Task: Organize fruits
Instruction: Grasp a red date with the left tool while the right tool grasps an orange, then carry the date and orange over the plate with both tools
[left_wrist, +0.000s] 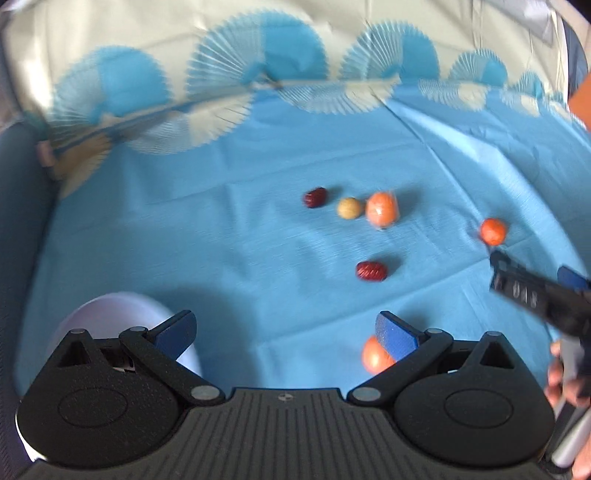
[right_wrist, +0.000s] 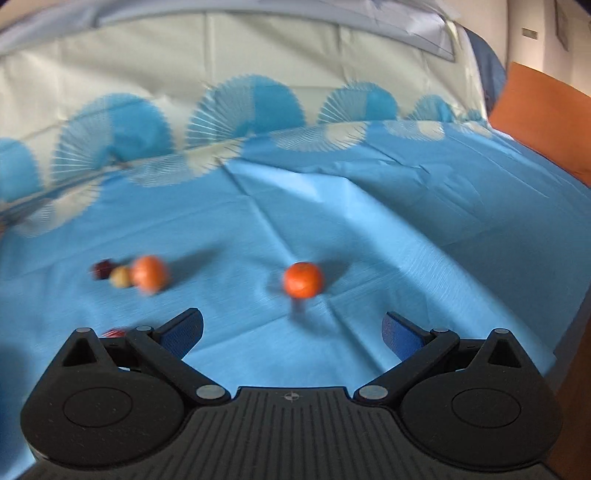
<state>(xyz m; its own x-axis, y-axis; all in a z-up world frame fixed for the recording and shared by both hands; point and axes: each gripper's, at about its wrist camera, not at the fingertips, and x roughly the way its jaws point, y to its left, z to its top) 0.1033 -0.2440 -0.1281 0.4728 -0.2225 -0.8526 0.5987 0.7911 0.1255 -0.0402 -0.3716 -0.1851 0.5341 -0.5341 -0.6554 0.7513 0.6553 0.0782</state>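
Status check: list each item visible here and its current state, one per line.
Left tool: open, empty.
Right tool: open, empty.
Lone orange: loose on cloth, ahead of right tool.
Wrapped orange: on cloth, beside tan fruit.
Two red dates: loose on cloth.
White bowl: contents hidden.

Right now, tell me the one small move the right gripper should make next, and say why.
Probably ease the right gripper straight forward and down over the lone orange fruit. Its jaws stand open and empty, the fruit lies nearly centred ahead of them on the blue cloth, and nothing sits close beside it. Motion blur makes the remaining gap hard to judge.
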